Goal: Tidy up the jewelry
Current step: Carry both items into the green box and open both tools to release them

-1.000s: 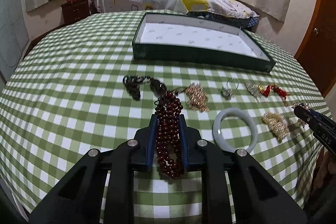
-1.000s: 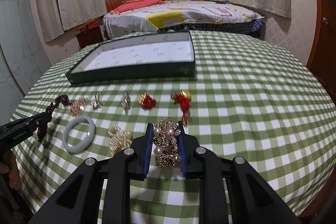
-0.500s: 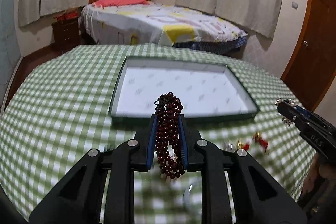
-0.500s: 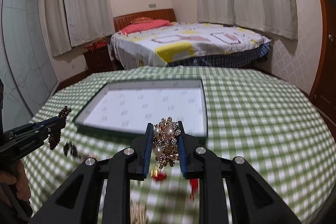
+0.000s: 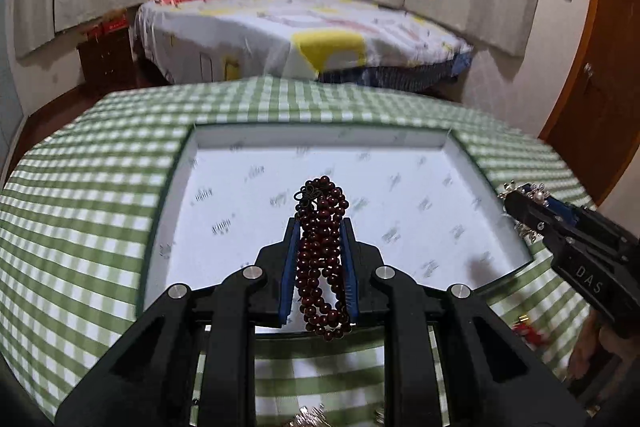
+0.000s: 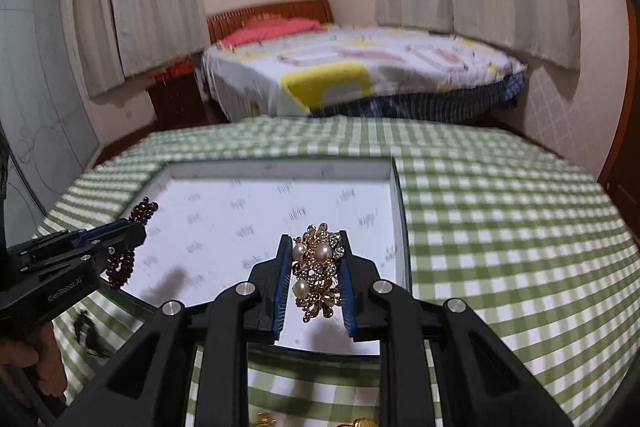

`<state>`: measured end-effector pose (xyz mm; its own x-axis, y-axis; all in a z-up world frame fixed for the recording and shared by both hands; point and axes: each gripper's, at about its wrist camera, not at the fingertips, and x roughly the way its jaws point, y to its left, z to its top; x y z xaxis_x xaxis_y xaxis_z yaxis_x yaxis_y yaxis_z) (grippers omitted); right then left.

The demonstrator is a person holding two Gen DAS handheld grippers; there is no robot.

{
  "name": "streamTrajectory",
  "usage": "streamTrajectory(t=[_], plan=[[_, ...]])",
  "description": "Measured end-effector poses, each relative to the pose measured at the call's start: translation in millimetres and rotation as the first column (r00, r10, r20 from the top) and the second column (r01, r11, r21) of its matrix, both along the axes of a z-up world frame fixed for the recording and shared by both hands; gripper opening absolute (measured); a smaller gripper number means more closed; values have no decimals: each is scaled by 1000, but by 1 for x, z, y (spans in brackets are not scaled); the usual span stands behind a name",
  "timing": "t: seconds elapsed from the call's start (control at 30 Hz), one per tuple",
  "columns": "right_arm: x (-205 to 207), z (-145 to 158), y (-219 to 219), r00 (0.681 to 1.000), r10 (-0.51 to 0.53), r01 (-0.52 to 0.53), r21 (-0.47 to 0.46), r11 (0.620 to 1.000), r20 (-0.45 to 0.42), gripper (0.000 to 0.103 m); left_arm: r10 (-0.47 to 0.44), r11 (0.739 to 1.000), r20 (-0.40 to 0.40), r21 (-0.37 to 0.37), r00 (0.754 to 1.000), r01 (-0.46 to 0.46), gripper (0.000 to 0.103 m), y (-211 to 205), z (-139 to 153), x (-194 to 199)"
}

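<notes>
My left gripper (image 5: 319, 227) is shut on a dark red bead bracelet (image 5: 322, 259) and holds it above the near part of the dark green tray (image 5: 160, 195) with a white printed liner. My right gripper (image 6: 314, 243) is shut on a gold brooch with pearls (image 6: 316, 271) and holds it above the tray's (image 6: 402, 227) near right part. The right gripper also shows at the right edge of the left wrist view (image 5: 520, 203). The left gripper with its beads shows at the left of the right wrist view (image 6: 132, 231).
The tray sits on a round table with a green checked cloth (image 5: 80, 187). Small jewelry pieces lie on the cloth near the tray's front: a dark one (image 6: 90, 335), a red one (image 5: 528, 331), gold ones (image 6: 264, 419). A bed (image 5: 304, 31) stands behind the table.
Both grippers have lifted off the cloth with their pieces and moved forward over the tray. The loose jewelry row has dropped below and behind them.
</notes>
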<state>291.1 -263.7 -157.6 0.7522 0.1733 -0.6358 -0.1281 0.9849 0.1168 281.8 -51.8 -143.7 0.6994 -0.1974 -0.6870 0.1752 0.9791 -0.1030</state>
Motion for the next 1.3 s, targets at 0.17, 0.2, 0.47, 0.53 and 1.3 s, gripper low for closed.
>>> streamTrajectory(t=[0.17,0.2,0.47,0.53,1.3], plan=[[16,-24,-4,996,-12,11,-11,1000,-85,23,11,1000,-66,-2,998,-11,20,4,-26,16],[17,-28,-4,995,-13,12,-11,1000,-100,23,7,1000,-74,-3,997,-8,20,3,-28,18],[22,-37,-5,991,-14,12,-21,1000,-136,23,-35,999,-111,1,993,35,20,-12,-43,24],[21,-37,-5,991,-17,13,-32,999,-136,23,-38,999,-119,3,992,38,20,-15,-46,25],[20,-31,-3,993,8,-11,-20,1000,-114,41,-55,998,-109,7,993,56,54,-23,-47,23]])
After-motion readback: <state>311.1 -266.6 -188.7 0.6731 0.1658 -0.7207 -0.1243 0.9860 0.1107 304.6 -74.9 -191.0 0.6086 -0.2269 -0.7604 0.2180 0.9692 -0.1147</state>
